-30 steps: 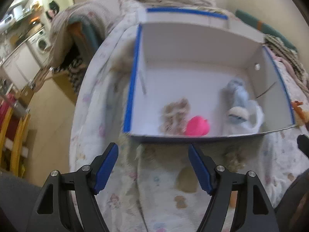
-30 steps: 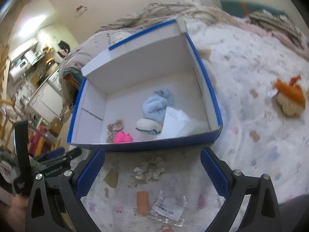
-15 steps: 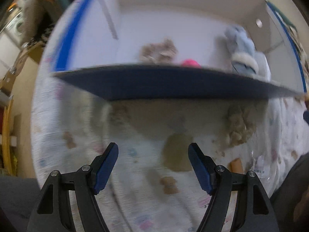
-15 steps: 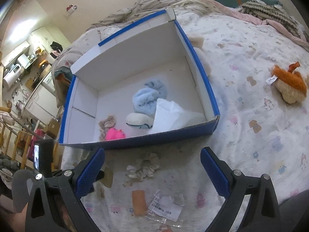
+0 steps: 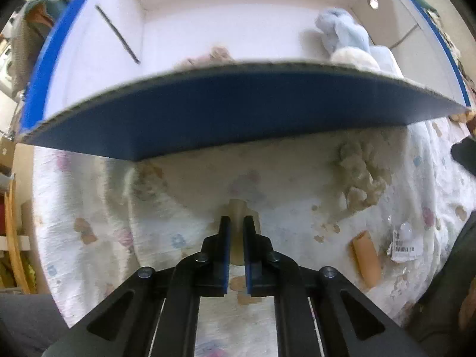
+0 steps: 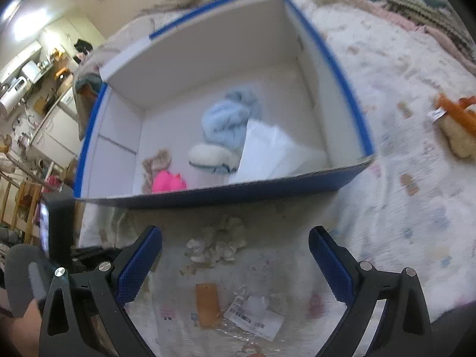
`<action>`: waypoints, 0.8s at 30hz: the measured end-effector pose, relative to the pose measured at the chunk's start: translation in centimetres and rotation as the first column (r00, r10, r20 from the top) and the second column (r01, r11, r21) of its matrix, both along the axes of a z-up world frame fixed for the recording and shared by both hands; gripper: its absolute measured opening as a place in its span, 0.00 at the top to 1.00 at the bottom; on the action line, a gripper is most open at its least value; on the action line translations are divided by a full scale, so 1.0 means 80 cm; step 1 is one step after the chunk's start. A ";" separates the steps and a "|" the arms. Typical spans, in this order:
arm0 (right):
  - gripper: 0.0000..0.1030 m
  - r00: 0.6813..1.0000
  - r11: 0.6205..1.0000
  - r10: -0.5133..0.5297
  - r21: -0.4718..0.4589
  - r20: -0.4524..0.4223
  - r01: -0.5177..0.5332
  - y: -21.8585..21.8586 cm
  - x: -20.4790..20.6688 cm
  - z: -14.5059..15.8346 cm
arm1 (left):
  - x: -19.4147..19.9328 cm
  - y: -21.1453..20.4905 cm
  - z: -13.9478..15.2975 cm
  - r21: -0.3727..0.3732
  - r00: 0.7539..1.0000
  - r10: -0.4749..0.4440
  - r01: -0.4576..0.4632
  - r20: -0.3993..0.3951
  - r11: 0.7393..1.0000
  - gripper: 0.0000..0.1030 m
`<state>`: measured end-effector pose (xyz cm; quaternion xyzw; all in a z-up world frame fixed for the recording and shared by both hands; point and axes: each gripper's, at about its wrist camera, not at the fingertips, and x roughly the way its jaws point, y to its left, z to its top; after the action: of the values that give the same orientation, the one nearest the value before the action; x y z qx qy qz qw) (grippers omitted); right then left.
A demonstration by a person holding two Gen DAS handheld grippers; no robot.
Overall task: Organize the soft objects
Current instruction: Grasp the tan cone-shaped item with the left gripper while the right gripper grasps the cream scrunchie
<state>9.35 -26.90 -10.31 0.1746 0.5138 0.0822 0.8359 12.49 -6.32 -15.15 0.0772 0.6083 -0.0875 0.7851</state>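
A blue-and-white cardboard box sits on the bed. It holds a light blue plush, a pink toy, a brown scrunchie and white fabric. My left gripper is low on the quilt in front of the box, shut on a flat tan piece. A cream scrunchie lies to its right. My right gripper is open and empty above that scrunchie.
An orange tube and a clear labelled wrapper lie on the quilt. An orange and cream plush lies far right. Bed edge and kitchen furniture are to the left.
My left gripper dropped toward the quilt in front of the box and closed from wide open onto the tan piece. My right gripper moved slightly nearer the box, still open.
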 end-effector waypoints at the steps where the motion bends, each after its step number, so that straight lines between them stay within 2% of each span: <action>1: 0.00 1.000 1.000 0.007 0.005 -0.017 -0.006 0.003 0.004 -0.006 | 0.002 0.005 0.003 0.004 1.000 0.017 -0.017 0.010 1.000 0.94; 3: 0.00 0.999 1.000 0.015 0.002 -0.048 -0.015 0.010 0.012 -0.015 | 0.005 0.015 0.008 0.016 0.998 0.052 -0.052 0.030 0.999 0.94; 6: 0.00 0.996 0.997 0.049 -0.051 -0.071 -0.053 0.032 0.022 -0.025 | 0.009 0.033 0.016 0.026 0.993 0.108 -0.110 0.054 0.994 0.94; 12: 0.00 0.988 0.982 0.090 -0.155 -0.127 -0.109 0.071 0.043 -0.053 | 0.001 0.058 0.042 0.047 0.979 0.156 -0.163 0.134 0.985 0.94; 14: 0.15 0.984 0.977 0.096 -0.177 -0.150 -0.122 0.077 0.047 -0.063 | 0.001 0.055 0.046 0.049 0.976 0.163 -0.171 0.147 0.984 0.94; 15: 0.26 0.981 0.973 0.098 -0.189 -0.168 -0.130 0.078 0.048 -0.068 | 0.005 0.050 0.047 0.049 0.975 0.165 -0.174 0.149 0.984 0.94; 16: 0.30 0.979 0.972 0.101 -0.194 -0.180 -0.136 0.079 0.048 -0.072 | 0.005 0.052 0.048 0.046 0.974 0.170 -0.179 0.150 0.983 0.94; 18: 0.30 0.979 0.975 0.101 -0.180 -0.177 -0.133 0.076 0.044 -0.075 | 0.004 0.056 0.053 0.045 0.972 0.178 -0.187 0.152 0.981 0.94; 20: 0.45 0.979 0.972 0.101 -0.192 -0.180 -0.136 0.075 0.043 -0.077 | -0.005 0.057 0.047 0.039 0.970 0.190 -0.198 0.154 0.979 0.94; 21: 0.61 0.978 0.970 0.105 -0.199 -0.181 -0.141 0.075 0.043 -0.077 | -0.004 0.057 0.047 0.035 0.970 0.193 -0.200 0.151 0.979 0.94; 24: 0.75 0.979 0.971 0.113 -0.190 -0.167 -0.145 0.074 0.040 -0.071 | -0.006 0.057 0.045 0.033 0.968 0.199 -0.206 0.150 0.978 0.94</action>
<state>12.58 -21.00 -15.97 0.0611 0.5934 0.0703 0.7995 12.02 -1.78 -11.54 0.0397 0.5559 0.0136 0.8302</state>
